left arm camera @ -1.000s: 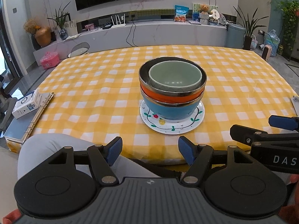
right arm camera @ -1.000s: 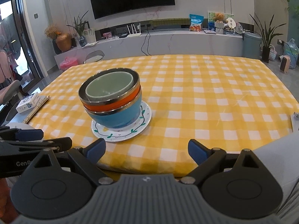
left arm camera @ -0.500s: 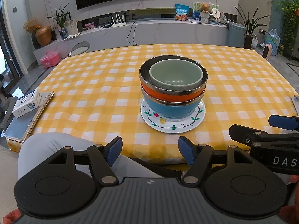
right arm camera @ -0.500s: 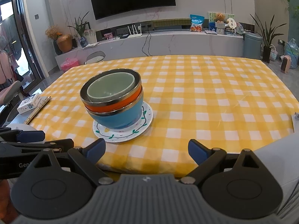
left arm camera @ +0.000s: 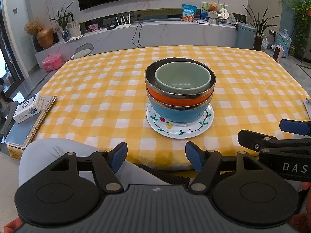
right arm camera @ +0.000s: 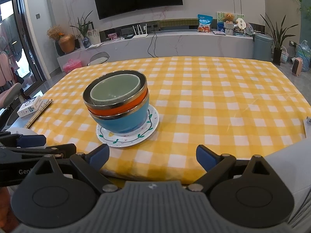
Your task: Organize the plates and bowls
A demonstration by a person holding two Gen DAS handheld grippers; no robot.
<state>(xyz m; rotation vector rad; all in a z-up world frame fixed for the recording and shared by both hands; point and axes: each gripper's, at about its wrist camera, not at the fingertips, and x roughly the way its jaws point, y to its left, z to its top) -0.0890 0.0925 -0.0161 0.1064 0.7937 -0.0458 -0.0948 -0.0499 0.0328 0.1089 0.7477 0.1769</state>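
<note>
A white plate (left arm camera: 180, 131) (right arm camera: 124, 140) painted with vines rests on the yellow checked tablecloth near its front edge. Three bowls nest on it: a blue bowl (left arm camera: 177, 113) (right arm camera: 124, 121) at the bottom, an orange bowl (left arm camera: 175, 99) (right arm camera: 116, 108) with a steel rim, and a pale green bowl (left arm camera: 182, 77) (right arm camera: 114, 91) inside on top. My left gripper (left arm camera: 155, 156) hangs open before the table edge, short of the plate, with nothing between its fingers. My right gripper (right arm camera: 152, 156) is open too, to the right of the stack, and holds nothing.
The table (left arm camera: 97, 89) stretches far beyond the stack. A white box (left arm camera: 29, 108) and a ring binder (left arm camera: 37, 122) lie at the table's left side. A person's knee (left arm camera: 58, 151) in grey shows below the edge. A white object (right arm camera: 308, 124) lies at the right edge.
Both grippers have crept slightly forward and up toward the stack, so it sits a little lower in each view. The bowls and plate have not moved; both grippers stay open.
</note>
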